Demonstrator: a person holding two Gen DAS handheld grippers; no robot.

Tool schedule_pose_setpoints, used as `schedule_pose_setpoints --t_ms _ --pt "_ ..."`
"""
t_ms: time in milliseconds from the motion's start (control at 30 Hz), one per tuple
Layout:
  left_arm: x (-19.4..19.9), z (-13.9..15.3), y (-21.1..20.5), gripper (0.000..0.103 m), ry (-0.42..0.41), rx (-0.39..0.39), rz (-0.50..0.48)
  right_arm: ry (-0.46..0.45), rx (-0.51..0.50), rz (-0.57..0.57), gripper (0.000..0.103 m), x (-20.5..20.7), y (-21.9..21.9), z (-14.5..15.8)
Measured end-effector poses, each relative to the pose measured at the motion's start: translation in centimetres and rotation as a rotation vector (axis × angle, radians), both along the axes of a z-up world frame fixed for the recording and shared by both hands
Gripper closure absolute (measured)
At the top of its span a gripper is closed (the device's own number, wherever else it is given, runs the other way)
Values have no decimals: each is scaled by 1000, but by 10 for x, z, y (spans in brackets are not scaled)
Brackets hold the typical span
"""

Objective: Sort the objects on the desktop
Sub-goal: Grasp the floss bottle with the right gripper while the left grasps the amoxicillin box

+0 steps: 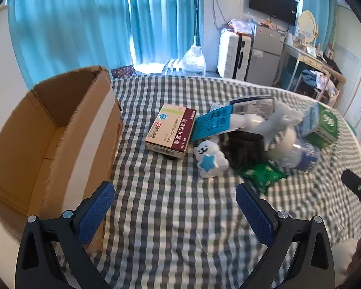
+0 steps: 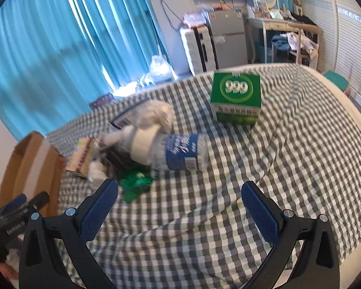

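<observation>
Clutter for sorting lies heaped on the checked cloth, just right of the open cardboard box where I judge it all should go. Nearest the box is the maroon medicine carton, lying flat and apart from the rest. It looks light and stiff, so I would take it across its short width, with pads on the two long edges.

Beside it sits the white cloud toy with a blue star. It is smooth and rounded and may slip, so a grip low across its body seems best. The green sachet is thin and floppy, and I would pinch it by one edge.

The water bottle lies on its side, clear and thin-walled. It could roll or crumple, so I would grip it over the blue label, gently. The green 999 box stands apart toward the far side and looks rigid, easy to hold by opposite faces. A blue card pack and something dark under the pile are too blurred to judge.

My left gripper hovers spread wide above bare cloth, holding nothing. My right gripper is likewise spread and empty, short of the bottle.
</observation>
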State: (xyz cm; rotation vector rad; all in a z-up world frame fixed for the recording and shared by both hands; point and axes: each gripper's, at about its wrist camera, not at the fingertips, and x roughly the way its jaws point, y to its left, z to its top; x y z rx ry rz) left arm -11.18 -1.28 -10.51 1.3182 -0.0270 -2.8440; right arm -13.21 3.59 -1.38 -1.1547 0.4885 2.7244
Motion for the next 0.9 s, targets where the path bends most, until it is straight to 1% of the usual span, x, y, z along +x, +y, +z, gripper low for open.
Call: schedule_pose_setpoints --t_ms 100,267,367,467,533,600,800,900 --pt "-18 -14 0 0 -20 -4 0 -32 29 -2 0 -15 0 -14" --pt "-48 -37 1 0 -31 -40 -9 -59 69 20 0 -44 -9 -34" --pt "-63 -49 -4 0 -46 -60 -5 -78 115 30 0 -62 -16 -44" --pt "-74 -60 -12 0 -62 -46 3 -109 159 38 0 -79 -23 -56" --pt "-80 -64 -15 0 -72 -30 -3 -124 178 33 0 -86 -24 -62" --pt "-86 -68 -14 0 -72 -23 -15 -131 175 19 0 -92 -25 -67" --pt "-106 -68 -10 0 -44 -23 -54 -152 207 -14 0 -106 -25 -77" --pt "-122 -70 -13 0 -58 -30 -50 -161 215 -31 0 -110 -23 -81"
